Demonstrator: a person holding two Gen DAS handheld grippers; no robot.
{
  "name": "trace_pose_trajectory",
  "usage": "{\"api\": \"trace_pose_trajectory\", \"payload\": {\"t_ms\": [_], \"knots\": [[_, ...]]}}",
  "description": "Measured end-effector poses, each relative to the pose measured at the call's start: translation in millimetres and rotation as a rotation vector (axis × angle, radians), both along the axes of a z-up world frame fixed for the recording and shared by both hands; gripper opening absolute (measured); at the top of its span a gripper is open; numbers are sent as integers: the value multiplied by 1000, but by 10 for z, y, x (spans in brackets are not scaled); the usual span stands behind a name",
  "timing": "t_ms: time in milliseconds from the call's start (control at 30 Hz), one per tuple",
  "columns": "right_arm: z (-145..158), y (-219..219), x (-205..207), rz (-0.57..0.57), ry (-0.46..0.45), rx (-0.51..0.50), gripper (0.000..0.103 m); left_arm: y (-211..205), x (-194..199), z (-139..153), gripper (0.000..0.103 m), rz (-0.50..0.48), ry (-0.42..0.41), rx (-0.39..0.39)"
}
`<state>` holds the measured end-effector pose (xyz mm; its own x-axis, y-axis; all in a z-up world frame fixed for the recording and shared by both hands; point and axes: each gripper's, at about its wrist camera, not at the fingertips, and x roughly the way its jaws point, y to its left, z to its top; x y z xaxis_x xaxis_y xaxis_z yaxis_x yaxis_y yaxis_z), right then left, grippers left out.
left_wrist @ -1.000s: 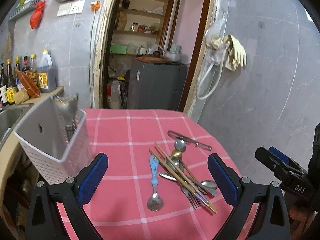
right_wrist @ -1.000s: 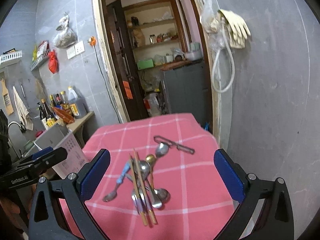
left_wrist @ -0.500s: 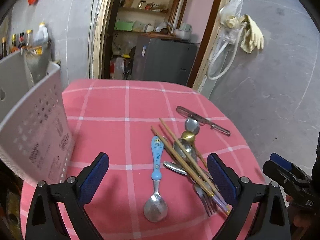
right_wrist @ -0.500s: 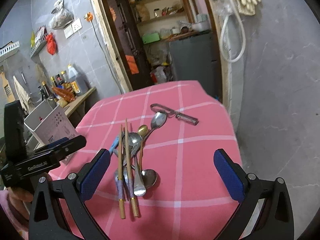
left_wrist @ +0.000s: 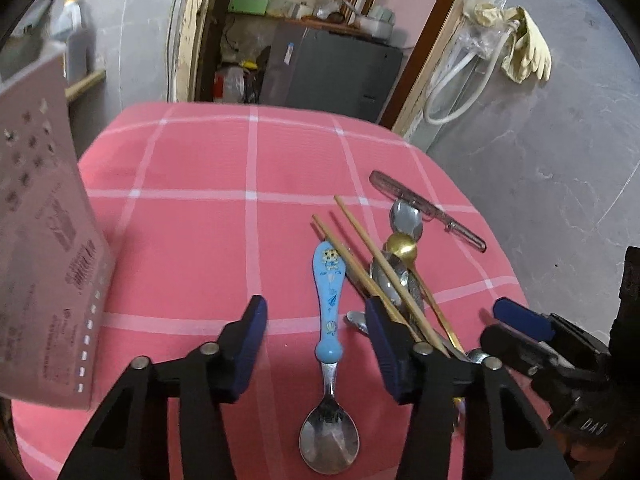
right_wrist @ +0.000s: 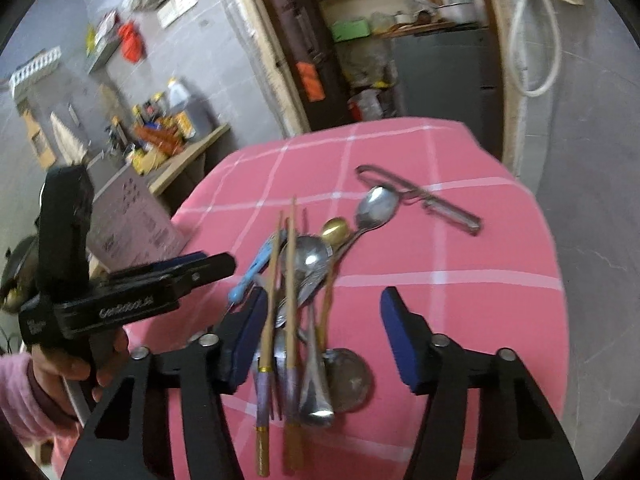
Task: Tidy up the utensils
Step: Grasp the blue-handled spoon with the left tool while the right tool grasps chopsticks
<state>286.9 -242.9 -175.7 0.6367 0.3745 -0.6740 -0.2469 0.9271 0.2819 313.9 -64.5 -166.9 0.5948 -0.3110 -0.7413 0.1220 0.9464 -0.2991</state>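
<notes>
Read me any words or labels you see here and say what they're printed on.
"DAS": white letters on the black right hand-held gripper, body.
White lettering on the black left hand-held gripper: too blurred to read.
Print on the white perforated plastic utensil basket: too blurred to read.

So the table [left_wrist: 192, 208] has a pink cloth on it with a white grid of lines, rounded at the far corners. On the left edge sits a white perforated plastic caddy [left_wrist: 40, 240]. Toward the right there's a loose heap of cutlery: a blue-handled kid's spoon [left_wrist: 330, 300] lying by itself at the heap's left, bowl toward the camera, then a pair of wooden chopsticks [left_wrist: 372, 256] crossing over some steel spoons [right_wrist: 310, 260] and a gold spoon [left_wrist: 402, 244]. A fork is in the heap too, mostly buried. A peeler [left_wrist: 428, 210] lies at the far end, touching the top spoon.
</notes>
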Motion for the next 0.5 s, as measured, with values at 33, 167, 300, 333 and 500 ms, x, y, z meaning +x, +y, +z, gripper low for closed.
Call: {"api": "trace_pose_trajectory", "payload": {"t_ms": [33,167,300,333,500], "knots": [[-23,47,21,15,9,-8,43,2,22,-22,41,-2,11,-5],[-75,145,71,56,39,-23,35,7,83,-76,35,-6,39,-20],[-86,205,100,85,51,-33,35,-10,103,-107,35,-6,49,-25],[-90,231,111,92,55,-39,35,-14,103,-114,35,-5,50,-27],[-115,335,165,121,64,-70,32,-6,107,-148,31,-1,61,-35]]}}
